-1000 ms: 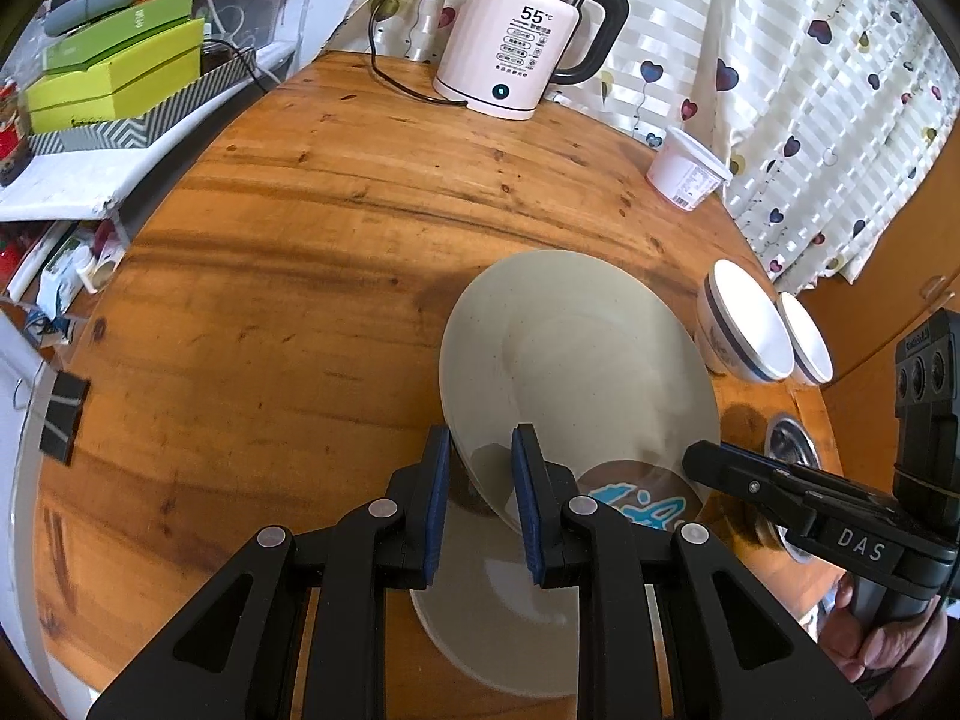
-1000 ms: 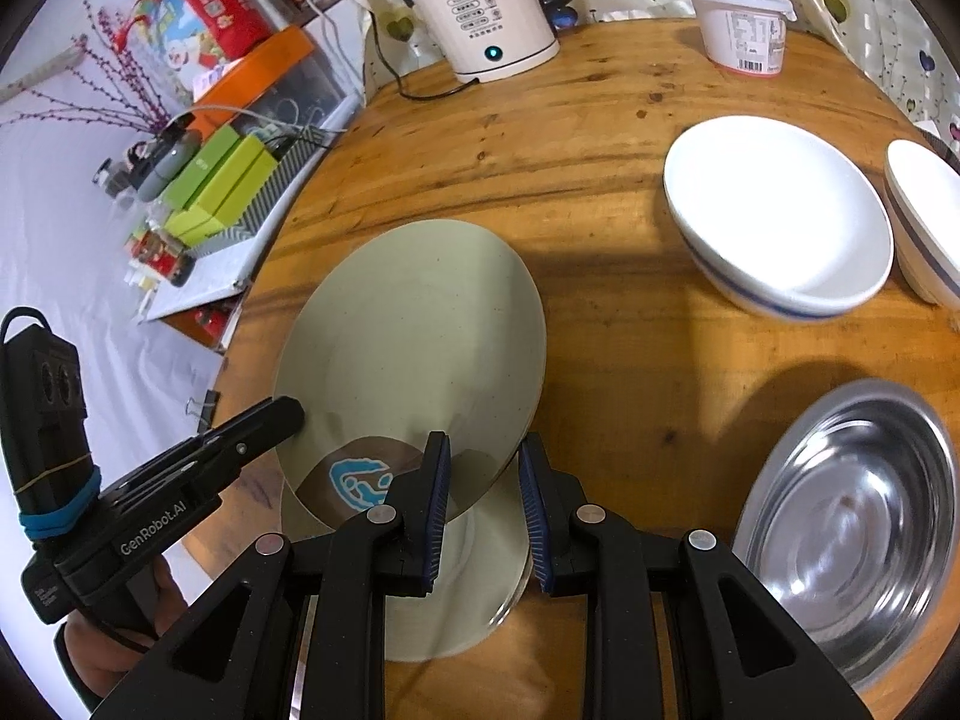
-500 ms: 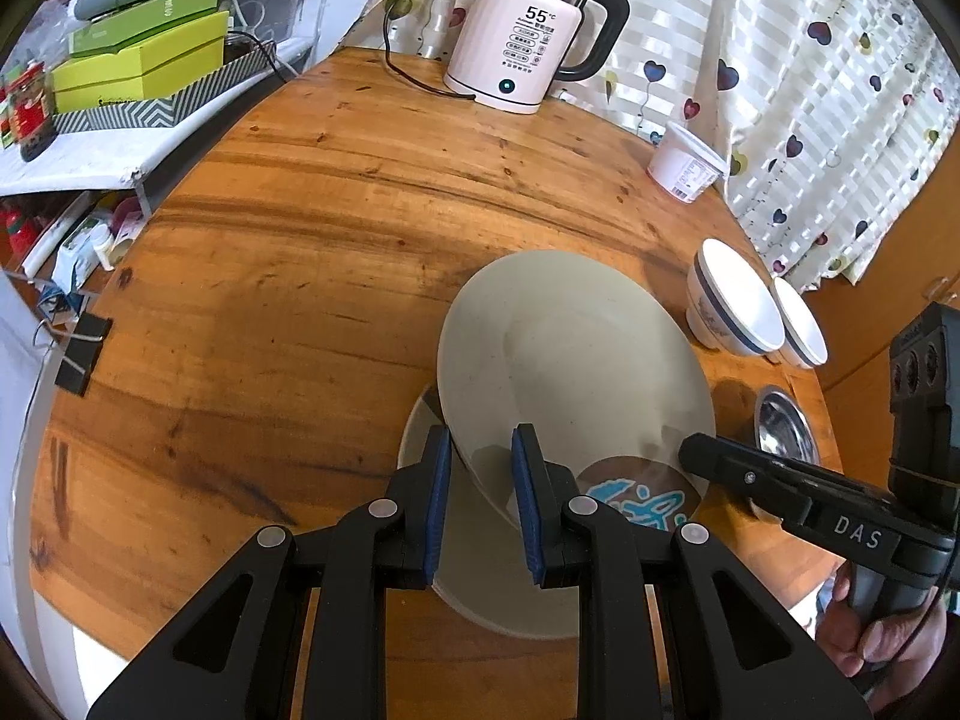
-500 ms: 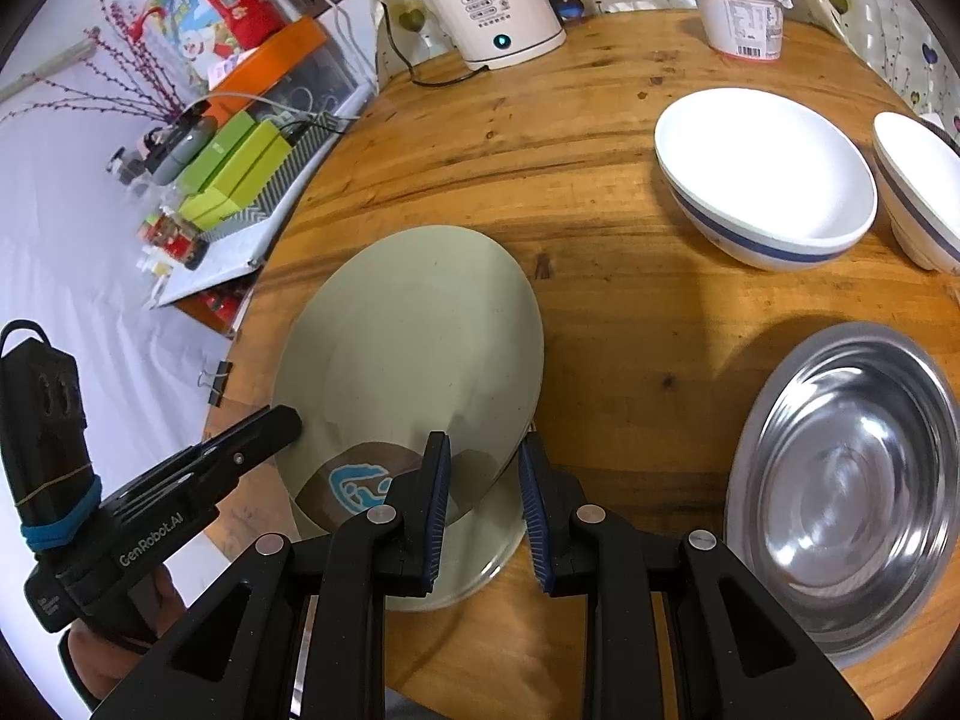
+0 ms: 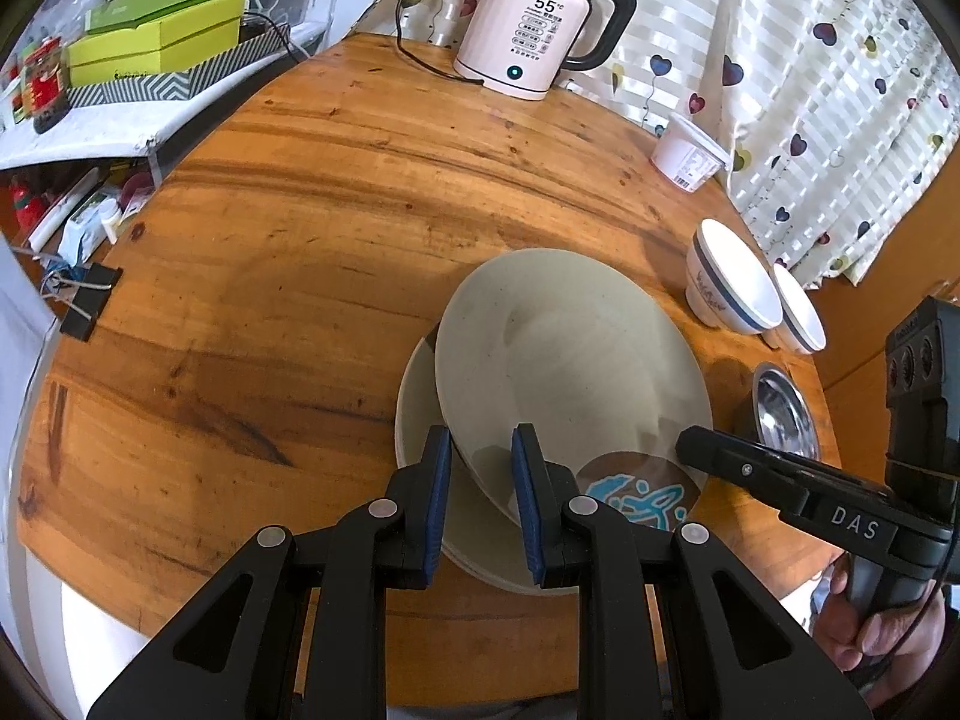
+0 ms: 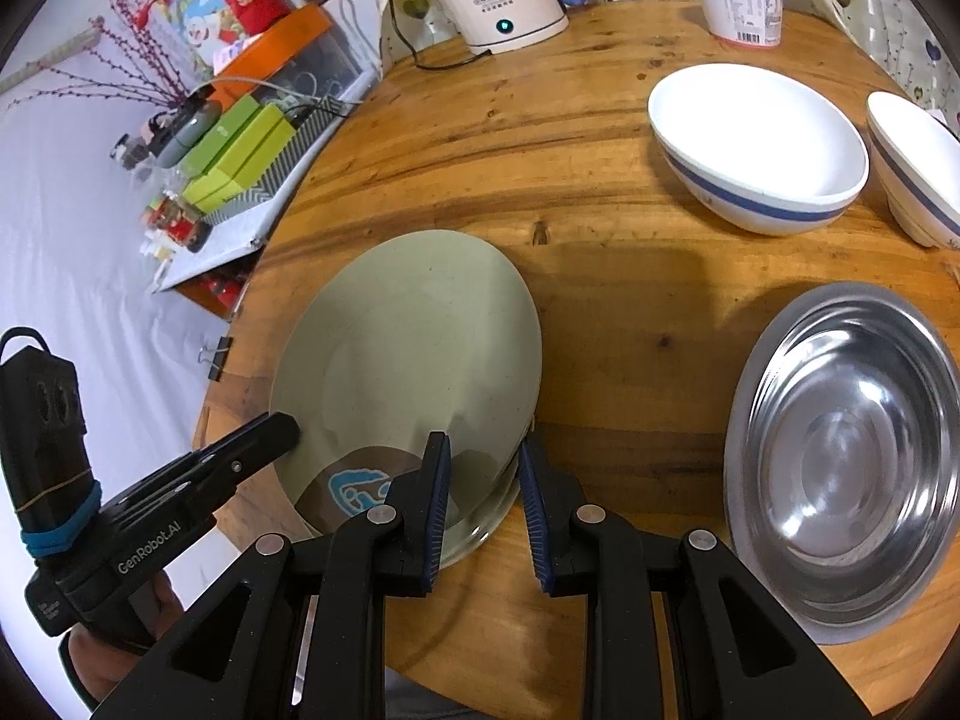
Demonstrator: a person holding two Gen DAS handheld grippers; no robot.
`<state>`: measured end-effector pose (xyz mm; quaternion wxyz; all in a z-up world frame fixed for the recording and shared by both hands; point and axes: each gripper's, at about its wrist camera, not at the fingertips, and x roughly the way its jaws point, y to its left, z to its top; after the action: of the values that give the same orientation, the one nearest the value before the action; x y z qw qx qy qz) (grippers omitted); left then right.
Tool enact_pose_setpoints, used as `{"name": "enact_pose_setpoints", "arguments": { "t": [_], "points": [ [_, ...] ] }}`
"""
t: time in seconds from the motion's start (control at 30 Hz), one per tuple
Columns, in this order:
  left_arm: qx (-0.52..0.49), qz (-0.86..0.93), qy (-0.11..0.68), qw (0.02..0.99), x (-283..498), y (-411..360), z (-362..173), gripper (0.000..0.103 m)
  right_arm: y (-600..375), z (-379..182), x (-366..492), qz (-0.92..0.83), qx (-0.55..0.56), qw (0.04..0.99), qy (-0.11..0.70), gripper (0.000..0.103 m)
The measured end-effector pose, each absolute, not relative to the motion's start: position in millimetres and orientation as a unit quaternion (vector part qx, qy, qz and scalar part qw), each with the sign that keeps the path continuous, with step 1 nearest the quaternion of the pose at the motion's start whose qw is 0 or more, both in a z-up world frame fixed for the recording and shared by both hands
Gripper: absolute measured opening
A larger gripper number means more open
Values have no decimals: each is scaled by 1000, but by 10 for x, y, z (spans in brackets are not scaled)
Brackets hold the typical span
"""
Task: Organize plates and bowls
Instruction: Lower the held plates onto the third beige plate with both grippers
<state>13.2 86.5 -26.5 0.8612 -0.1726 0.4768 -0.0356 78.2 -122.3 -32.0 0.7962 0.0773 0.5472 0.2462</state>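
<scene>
A grey-green plate (image 5: pixel 570 372) with a brown and blue mark is held tilted above a second like plate (image 5: pixel 420 420) lying on the round wooden table (image 5: pixel 270 240). My left gripper (image 5: pixel 480 462) is shut on the upper plate's near-left rim. My right gripper (image 6: pixel 483 468) is shut on its opposite rim, over the plate (image 6: pixel 408 348). The lower plate's edge (image 6: pixel 486 531) shows just beneath. Two white bowls with a blue band (image 6: pixel 756 150) (image 6: pixel 918 168) and a steel bowl (image 6: pixel 852 450) sit to the right.
A white kettle (image 5: pixel 534 30) with its cord stands at the table's far edge, a white tub (image 5: pixel 687 153) beside it. Green boxes (image 5: pixel 156 42) and clutter fill a shelf at the left. A heart-patterned curtain (image 5: pixel 810 60) hangs behind. A binder clip (image 5: pixel 90 306) grips the table's left edge.
Both grippers have lifted the upper plate higher with them; the table and the lower plate look smaller and farther away. The hold on the plate is unchanged.
</scene>
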Motion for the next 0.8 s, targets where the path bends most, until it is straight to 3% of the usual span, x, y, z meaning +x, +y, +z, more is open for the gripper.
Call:
{"name": "enact_pose_setpoints", "arguments": {
  "t": [0.8],
  "points": [
    [-174, -19, 478, 861, -3, 854, -310, 22, -1118, -393, 739, 251, 53, 794, 551, 24]
  ]
}}
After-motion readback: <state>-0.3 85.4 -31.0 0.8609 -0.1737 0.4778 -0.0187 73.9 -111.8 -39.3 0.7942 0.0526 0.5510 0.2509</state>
